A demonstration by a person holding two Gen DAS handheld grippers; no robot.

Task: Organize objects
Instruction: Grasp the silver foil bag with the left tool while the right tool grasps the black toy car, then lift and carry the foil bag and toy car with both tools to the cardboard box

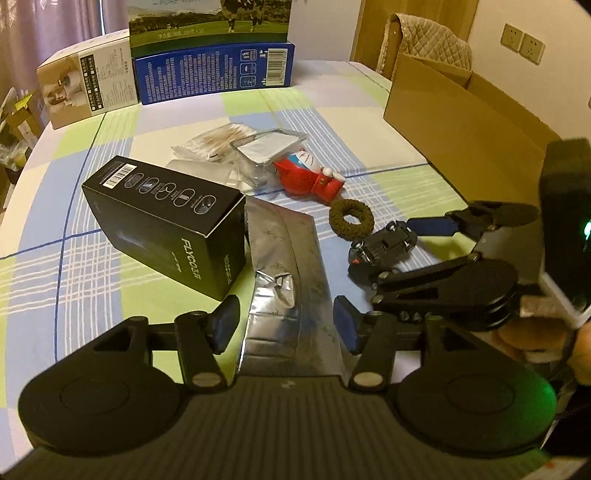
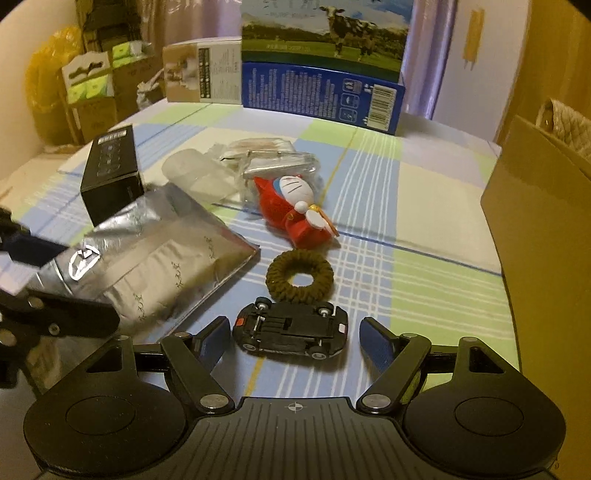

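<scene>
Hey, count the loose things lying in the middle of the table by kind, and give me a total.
Toys: 2, car and red figure
Hair ties: 1
Small boxes: 1, black
Foil bags: 1
Clear packets: 3, roughly; they overlap
Total: about 8

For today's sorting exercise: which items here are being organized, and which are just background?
Job:
toy car, upside down between the open right gripper fingers
foil pouch before the left gripper
hair tie
cardboard box

Background:
milk carton
wall sockets

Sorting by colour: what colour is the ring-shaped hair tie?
Dark olive-brown hair tie, clearest in the right wrist view.
</scene>
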